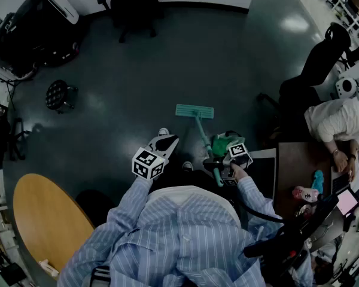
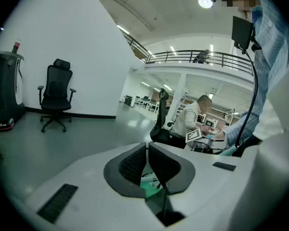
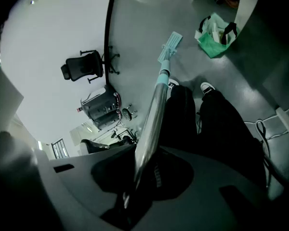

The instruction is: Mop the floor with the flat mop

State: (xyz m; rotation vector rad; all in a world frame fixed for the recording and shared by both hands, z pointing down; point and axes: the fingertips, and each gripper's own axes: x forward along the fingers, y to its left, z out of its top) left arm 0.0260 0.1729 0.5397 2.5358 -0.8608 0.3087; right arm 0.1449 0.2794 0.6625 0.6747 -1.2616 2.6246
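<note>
The flat mop has a teal head [image 1: 194,111] lying flat on the dark floor ahead of my feet. Its handle [image 1: 204,141] slants back to my right gripper [image 1: 219,167], which is shut on it. In the right gripper view the silver handle [image 3: 151,119] rises from between the jaws of the right gripper [image 3: 138,173] to the teal head [image 3: 170,45]. My left gripper [image 1: 167,142] hovers left of the handle, apart from it. In the left gripper view the left gripper [image 2: 148,161] has its ribbed pads pressed together with nothing between them.
A green bag [image 1: 227,143] lies on the floor right of the handle, also the green bag [image 3: 213,36]. A desk [image 1: 299,166] with a seated person [image 1: 335,119] is at right. A round wooden table [image 1: 45,220] is at lower left. A black office chair [image 1: 131,5], a black machine [image 1: 36,28] and a stool [image 1: 58,94] stand farther off.
</note>
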